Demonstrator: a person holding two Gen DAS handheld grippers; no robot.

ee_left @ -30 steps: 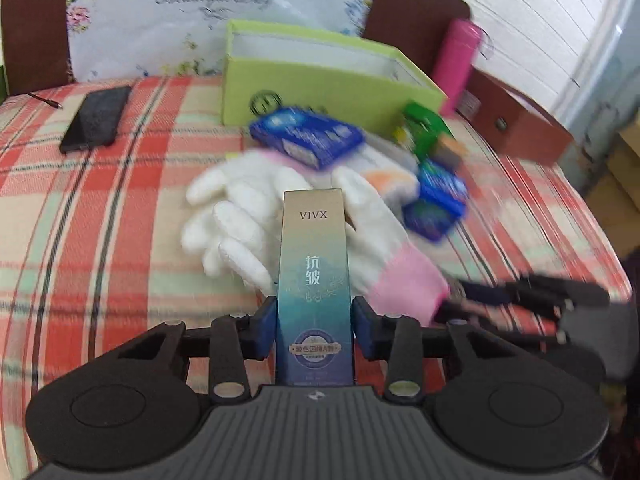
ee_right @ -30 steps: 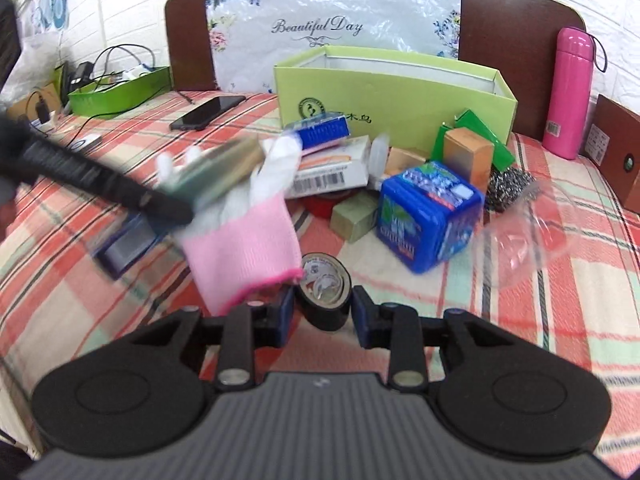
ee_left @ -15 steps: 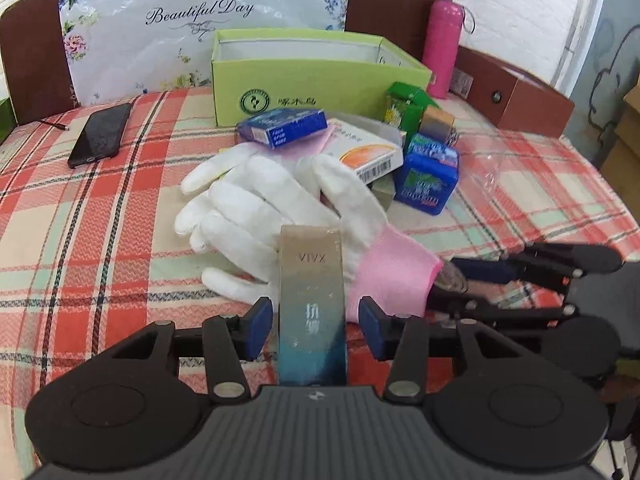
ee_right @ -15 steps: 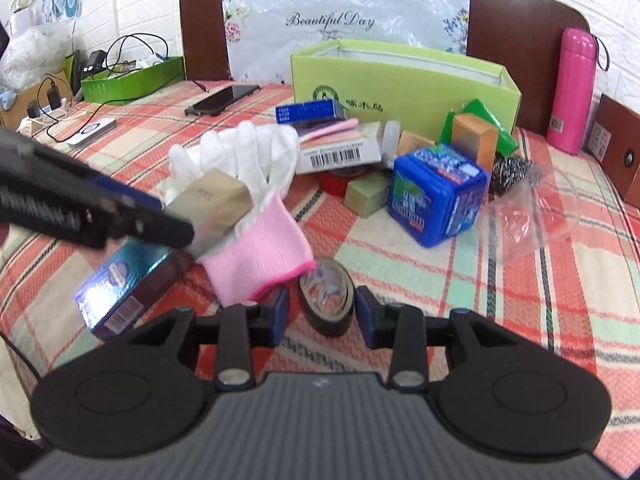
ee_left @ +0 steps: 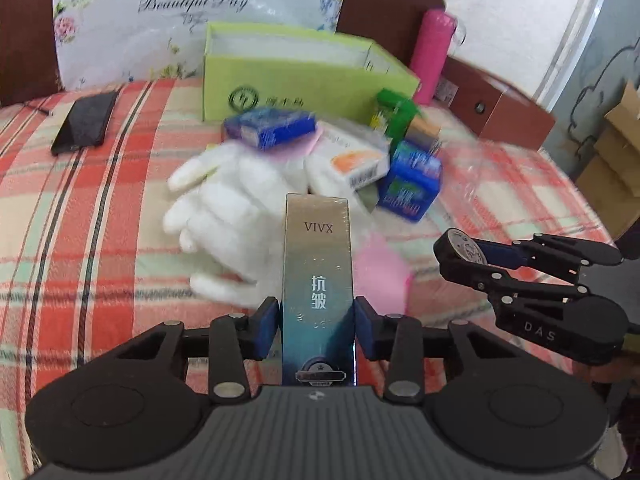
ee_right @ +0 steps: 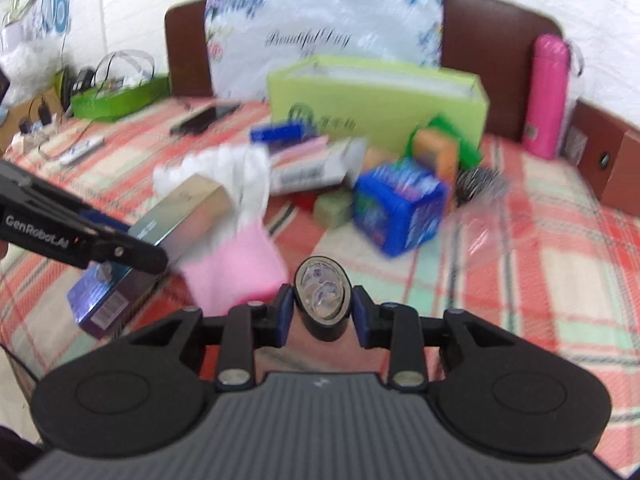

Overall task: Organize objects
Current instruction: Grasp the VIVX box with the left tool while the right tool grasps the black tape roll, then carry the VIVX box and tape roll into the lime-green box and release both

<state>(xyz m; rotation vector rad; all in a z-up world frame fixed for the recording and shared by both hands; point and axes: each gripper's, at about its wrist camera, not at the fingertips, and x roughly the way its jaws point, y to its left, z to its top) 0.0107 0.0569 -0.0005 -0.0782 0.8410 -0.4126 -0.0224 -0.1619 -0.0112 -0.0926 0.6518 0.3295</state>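
We have both claws loaded now. Our left gripper (ee_left: 316,322) is tightening again on the tall box (ee_left: 318,280) after slackening for an instant half a second ago; the blue pads sit against its sides and the box stands up between them, clear of the checked cloth (ee_left: 100,248). Our right gripper (ee_right: 320,312) is closing back on the roll of black tape (ee_right: 322,300), which a second ago lay low against the cloth and now rides higher, lifted off it. The white glove (ee_left: 236,216) with the pink cuff lies where it was, in front of the pile of small boxes. We judge both pickups done, so the next leg is carrying the two things to the open green box (ee_left: 296,80) at the back.
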